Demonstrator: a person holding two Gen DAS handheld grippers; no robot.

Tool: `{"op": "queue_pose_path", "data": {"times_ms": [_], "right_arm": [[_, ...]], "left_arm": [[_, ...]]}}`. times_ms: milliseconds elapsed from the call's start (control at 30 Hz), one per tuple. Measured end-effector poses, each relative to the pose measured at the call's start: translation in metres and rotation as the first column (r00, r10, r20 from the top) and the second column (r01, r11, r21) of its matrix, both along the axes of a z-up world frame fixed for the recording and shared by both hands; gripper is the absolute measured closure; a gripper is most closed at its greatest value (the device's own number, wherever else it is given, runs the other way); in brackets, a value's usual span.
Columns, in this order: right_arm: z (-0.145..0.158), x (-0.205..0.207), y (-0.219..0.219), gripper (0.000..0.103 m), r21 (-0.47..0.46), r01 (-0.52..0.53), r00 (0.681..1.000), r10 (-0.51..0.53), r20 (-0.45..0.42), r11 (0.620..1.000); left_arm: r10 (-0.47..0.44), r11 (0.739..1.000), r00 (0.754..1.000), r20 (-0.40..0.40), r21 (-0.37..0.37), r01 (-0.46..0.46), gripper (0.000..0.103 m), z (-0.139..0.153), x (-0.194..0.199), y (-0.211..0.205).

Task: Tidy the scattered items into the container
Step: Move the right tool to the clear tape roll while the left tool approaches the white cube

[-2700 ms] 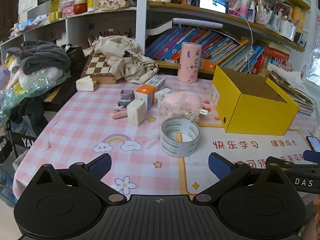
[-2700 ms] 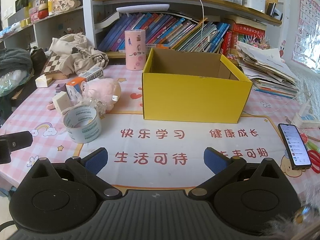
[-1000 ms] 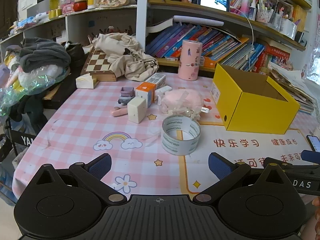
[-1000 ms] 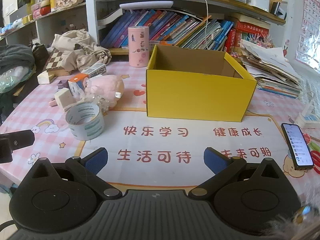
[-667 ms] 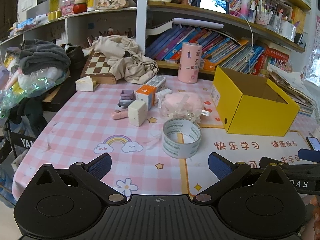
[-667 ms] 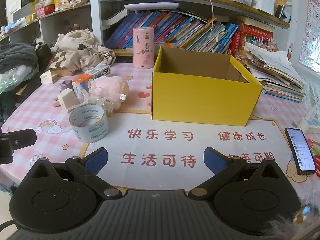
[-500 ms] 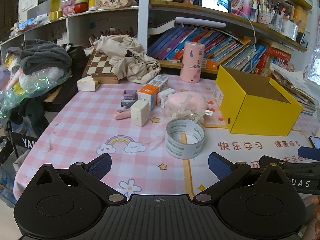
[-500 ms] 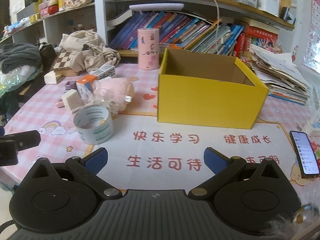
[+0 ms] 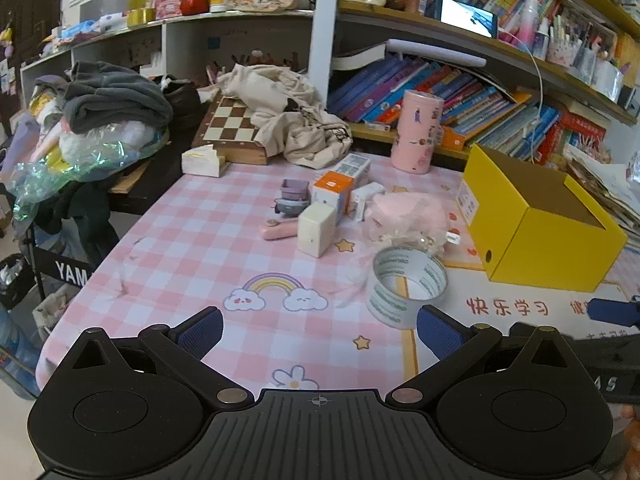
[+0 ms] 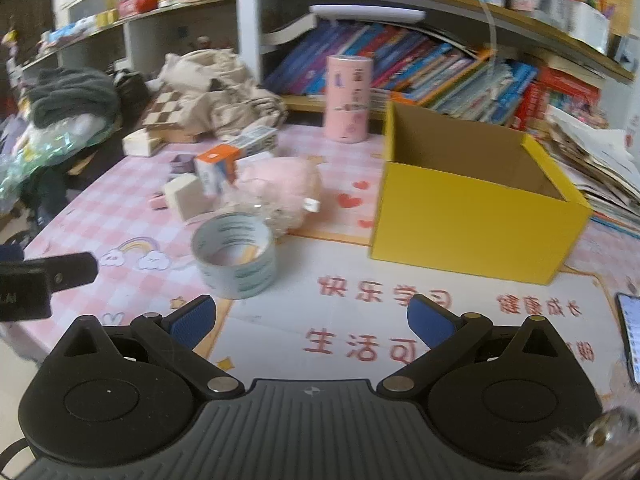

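Note:
An open yellow cardboard box (image 9: 536, 224) (image 10: 472, 204) stands on the pink checked tablecloth. Left of it lie a roll of clear tape (image 9: 408, 284) (image 10: 236, 256), a pink plush toy (image 9: 408, 216) (image 10: 280, 188), a cream block (image 9: 316, 228), an orange-topped carton (image 9: 332, 194) and a pink pen-like item (image 9: 278, 229). My left gripper (image 9: 318, 330) is open, low over the cloth, with the tape just ahead of its right finger. My right gripper (image 10: 312, 322) is open too, over the white mat, tape ahead on its left.
A pink cylinder (image 9: 416, 136), a chessboard (image 9: 232, 128) under crumpled beige cloth (image 9: 288, 120) and bookshelves stand behind. A phone (image 10: 630, 336) lies at the mat's right edge. Clothes and bags pile up at far left (image 9: 100, 120).
Both grippers have shifted left and a little forward; the tape and box sit further right in both views. Nothing has been picked up, and both stay open.

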State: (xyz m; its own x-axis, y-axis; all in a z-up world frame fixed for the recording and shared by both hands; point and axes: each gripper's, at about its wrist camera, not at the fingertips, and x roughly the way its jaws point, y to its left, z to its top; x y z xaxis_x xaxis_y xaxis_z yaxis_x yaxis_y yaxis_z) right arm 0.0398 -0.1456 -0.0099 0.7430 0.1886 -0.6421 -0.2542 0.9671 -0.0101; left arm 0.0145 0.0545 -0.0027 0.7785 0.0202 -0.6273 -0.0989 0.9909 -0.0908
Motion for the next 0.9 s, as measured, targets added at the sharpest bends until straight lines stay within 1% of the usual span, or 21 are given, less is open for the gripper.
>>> {"op": "queue_pose_path", "data": {"times_ms": [133,400,500,700,900], "right_arm": [[0.0,0.004,0.01,0.0,-0.008,-0.053,0.999,0.053,-0.002,0.999],[-0.006,0.021,0.021,0.0,-0.026,-0.127,0.991,0.126,-0.039,0.992],[-0.011,0.033,0.026,0.0,-0.035,-0.154,0.987,0.152,-0.053,0.987],[-0.019,0.064,0.034,0.0,-0.038,-0.212,0.974,0.207,-0.09,0.977],[-0.029,0.087,0.039,0.0,-0.043,-0.275,0.955,0.268,-0.124,0.96]], "left_arm": [[-0.003,1.0,1.0,-0.007,-0.005,0.003,0.0,-0.002,0.005,0.002],[-0.002,1.0,1.0,-0.027,-0.026,0.001,0.0,-0.009,0.017,0.003],[0.0,0.999,0.999,-0.033,-0.032,-0.001,0.0,-0.012,0.024,0.003],[0.035,0.999,0.998,-0.046,-0.029,-0.036,0.0,-0.016,0.046,0.006],[0.046,0.998,0.996,-0.08,-0.044,-0.049,0.0,-0.025,0.073,0.004]]}}
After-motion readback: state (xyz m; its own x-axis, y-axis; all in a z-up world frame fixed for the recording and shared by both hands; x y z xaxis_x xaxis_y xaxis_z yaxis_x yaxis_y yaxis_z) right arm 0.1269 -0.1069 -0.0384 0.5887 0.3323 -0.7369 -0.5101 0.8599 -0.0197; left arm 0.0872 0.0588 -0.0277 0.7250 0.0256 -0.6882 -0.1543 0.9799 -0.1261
